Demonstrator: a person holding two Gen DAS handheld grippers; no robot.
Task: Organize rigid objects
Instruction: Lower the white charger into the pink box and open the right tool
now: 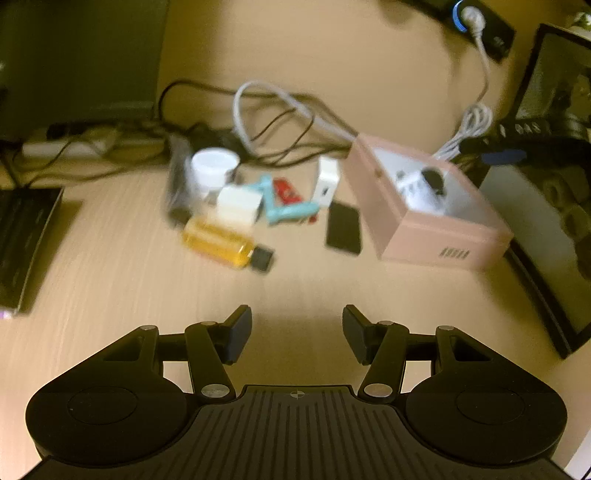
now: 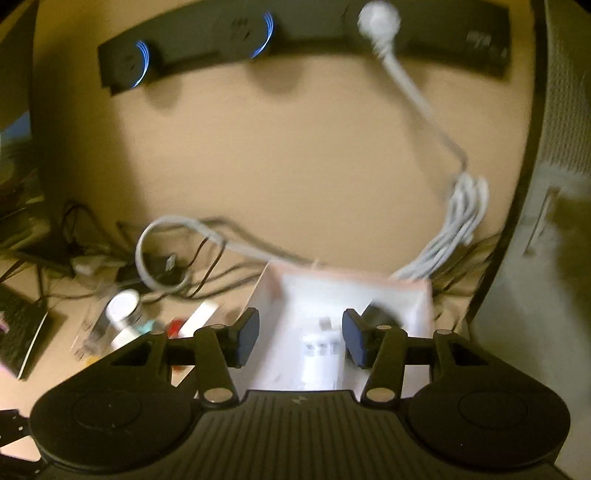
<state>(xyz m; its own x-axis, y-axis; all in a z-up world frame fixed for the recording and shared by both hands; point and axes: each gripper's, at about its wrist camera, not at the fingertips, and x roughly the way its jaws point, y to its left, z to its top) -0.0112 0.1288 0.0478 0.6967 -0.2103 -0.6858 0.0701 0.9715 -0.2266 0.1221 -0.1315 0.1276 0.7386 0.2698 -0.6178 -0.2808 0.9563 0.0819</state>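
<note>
A pink box point(image 1: 436, 236) stands open on the desk; inside lie a white object point(image 1: 417, 188) and a black round object point(image 1: 434, 179). Left of it lie a black flat piece point(image 1: 343, 229), a white adapter point(image 1: 327, 181), a red item point(image 1: 286, 190), a teal item point(image 1: 284, 210), a white cube point(image 1: 238, 205), a yellow bottle point(image 1: 221, 242) and a white jar point(image 1: 214, 168). My left gripper point(image 1: 297, 334) is open and empty, short of the pile. My right gripper point(image 2: 301, 338) is open above the box point(image 2: 421, 295), over the white object point(image 2: 319, 354).
Tangled black and white cables point(image 1: 280, 110) lie behind the pile. A black power strip point(image 2: 295, 40) is on the wall with a white plug point(image 2: 378, 16). A dark book point(image 1: 22, 236) lies left. A black monitor frame point(image 1: 546, 258) stands right.
</note>
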